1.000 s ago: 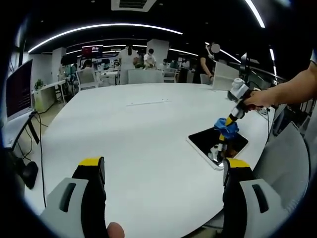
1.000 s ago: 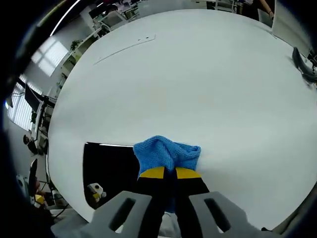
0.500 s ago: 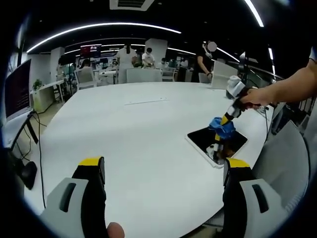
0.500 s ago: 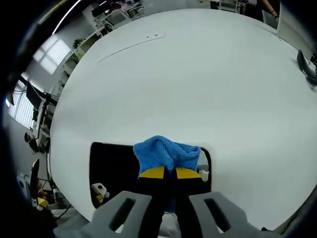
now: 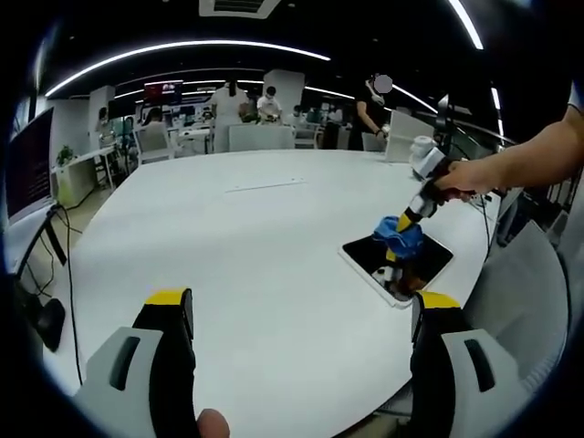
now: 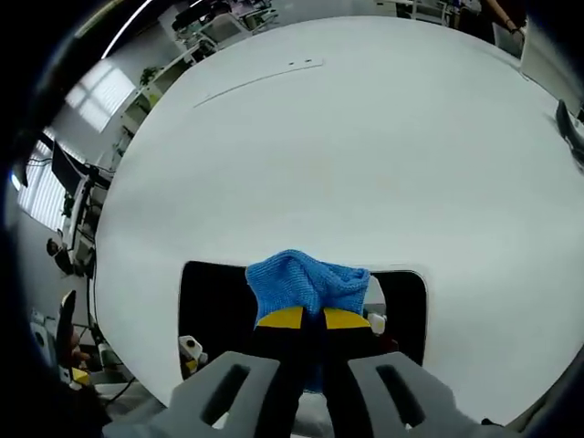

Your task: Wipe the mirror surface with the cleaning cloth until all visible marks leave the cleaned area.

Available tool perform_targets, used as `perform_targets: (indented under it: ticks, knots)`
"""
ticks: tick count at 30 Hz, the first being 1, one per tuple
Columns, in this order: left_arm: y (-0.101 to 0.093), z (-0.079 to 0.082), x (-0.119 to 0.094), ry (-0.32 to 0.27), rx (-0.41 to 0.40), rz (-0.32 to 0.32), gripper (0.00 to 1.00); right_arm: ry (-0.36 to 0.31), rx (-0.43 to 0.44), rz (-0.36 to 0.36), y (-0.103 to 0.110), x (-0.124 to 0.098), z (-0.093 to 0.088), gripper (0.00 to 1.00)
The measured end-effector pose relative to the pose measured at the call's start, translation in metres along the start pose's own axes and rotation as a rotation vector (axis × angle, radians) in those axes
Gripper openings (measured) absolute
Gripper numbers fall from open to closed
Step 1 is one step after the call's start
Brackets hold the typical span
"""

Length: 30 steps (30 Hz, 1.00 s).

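A dark rectangular mirror [image 5: 401, 265] with a white rim lies flat near the right edge of a round white table [image 5: 246, 246]. A bunched blue cleaning cloth [image 6: 308, 281] rests on the mirror [image 6: 217, 306], and my right gripper [image 6: 305, 318] is shut on it. In the left gripper view that cloth [image 5: 397, 234] sits over the mirror's far half under the right gripper [image 5: 409, 220], which a person's hand holds. My left gripper [image 5: 299, 310] hovers open over the table's near edge, its yellow-tipped fingers [image 5: 170, 305] wide apart with nothing between them.
A thin pale strip [image 5: 270, 187] lies across the far part of the table. Desks, chairs and several people fill the office behind it. A monitor [image 5: 32, 164] and cables stand at the left. A dark object [image 6: 572, 132] lies at the table's right rim.
The right gripper has slid the blue cloth from the mirror's right edge toward its middle. The left gripper has stayed still and open.
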<state>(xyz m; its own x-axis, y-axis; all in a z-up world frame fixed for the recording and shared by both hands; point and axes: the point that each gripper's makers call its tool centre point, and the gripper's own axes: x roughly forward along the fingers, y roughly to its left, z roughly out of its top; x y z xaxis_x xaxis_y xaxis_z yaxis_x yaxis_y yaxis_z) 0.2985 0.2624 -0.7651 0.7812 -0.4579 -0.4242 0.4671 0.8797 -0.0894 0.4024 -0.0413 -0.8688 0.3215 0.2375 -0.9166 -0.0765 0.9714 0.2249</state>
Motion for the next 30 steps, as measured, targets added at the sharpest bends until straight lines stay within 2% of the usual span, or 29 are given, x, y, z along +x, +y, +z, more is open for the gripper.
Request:
perform_targets:
  ticks: [6, 19, 30]
  knots:
    - [-0.003, -0.003, 0.002, 0.011, 0.001, -0.014, 0.99, -0.001, -0.011, 0.010, 0.016, 0.004, 0.001, 0.00]
    - [-0.007, -0.006, 0.005, 0.018, -0.003, -0.032, 0.99, -0.021, -0.020, 0.021, 0.039, 0.014, 0.009, 0.00]
    - [-0.009, -0.008, 0.008, 0.019, -0.009, -0.038, 0.99, -0.013, -0.034, 0.043, 0.058, 0.017, 0.009, 0.00]
